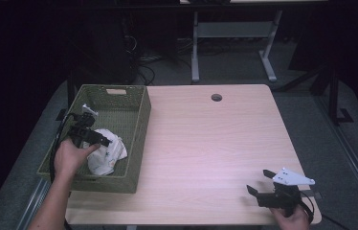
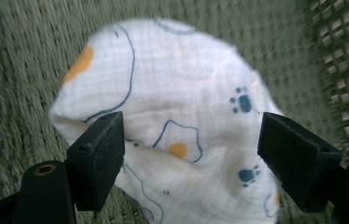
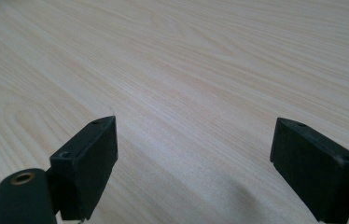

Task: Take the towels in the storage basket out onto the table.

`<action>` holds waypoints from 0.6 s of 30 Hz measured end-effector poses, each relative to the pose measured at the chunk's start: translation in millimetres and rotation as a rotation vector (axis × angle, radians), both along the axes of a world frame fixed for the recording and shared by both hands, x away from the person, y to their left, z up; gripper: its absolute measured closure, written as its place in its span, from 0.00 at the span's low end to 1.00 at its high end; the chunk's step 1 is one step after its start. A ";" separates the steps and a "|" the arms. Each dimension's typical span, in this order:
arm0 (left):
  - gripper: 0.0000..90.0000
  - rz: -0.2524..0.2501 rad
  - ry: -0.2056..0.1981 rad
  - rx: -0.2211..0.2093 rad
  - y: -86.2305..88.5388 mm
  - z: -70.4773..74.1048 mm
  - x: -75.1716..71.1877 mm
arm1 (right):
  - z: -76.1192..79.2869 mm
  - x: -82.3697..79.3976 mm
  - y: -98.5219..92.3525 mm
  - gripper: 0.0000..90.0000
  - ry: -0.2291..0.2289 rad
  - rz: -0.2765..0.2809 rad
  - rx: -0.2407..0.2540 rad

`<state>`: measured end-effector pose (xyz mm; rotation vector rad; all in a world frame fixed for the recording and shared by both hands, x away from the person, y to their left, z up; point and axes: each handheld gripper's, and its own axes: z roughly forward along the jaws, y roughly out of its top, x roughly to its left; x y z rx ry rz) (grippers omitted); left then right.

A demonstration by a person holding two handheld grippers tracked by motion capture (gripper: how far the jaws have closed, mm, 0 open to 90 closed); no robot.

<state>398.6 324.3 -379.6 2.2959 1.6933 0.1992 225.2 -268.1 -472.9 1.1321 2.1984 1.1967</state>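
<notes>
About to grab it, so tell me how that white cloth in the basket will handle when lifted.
The cloth looks thin and crumpled, so it will probably hang limp and drape. It seems light. Its wrinkled weave likely grips well between the left gripper pads, open around it now.

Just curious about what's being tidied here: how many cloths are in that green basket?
1. A white printed cloth lies bunched in the near part of the green basket, between the left gripper's open jaws. Another could hide beneath it.

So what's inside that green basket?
A bunched white cloth with blue paw prints lies in the green basket, the left gripper open over it. Anything beneath the cloth is hidden.
</notes>
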 end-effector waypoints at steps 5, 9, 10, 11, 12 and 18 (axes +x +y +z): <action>0.26 0.005 0.082 0.016 -3.7 -14.0 5.9 | 0.1 0.6 0.5 0.16 -0.009 0.007 -0.002; 0.26 0.000 0.118 0.047 -6.0 -23.2 9.8 | 0.9 0.5 1.6 0.16 -0.010 0.008 0.003; 0.26 0.001 0.132 0.051 -6.8 -25.6 10.5 | 0.9 0.5 1.6 0.16 -0.010 0.008 0.003; 0.26 0.008 0.141 0.055 -8.2 -28.8 11.1 | 0.9 0.3 1.4 0.16 -0.013 0.011 0.002; 0.26 0.013 0.145 0.060 -8.7 -29.8 11.4 | 0.8 0.2 1.4 0.16 -0.014 0.012 0.001; 0.29 0.009 0.175 0.107 -11.4 -38.1 13.8 | 0.9 -0.3 2.4 0.16 -0.009 0.011 -0.001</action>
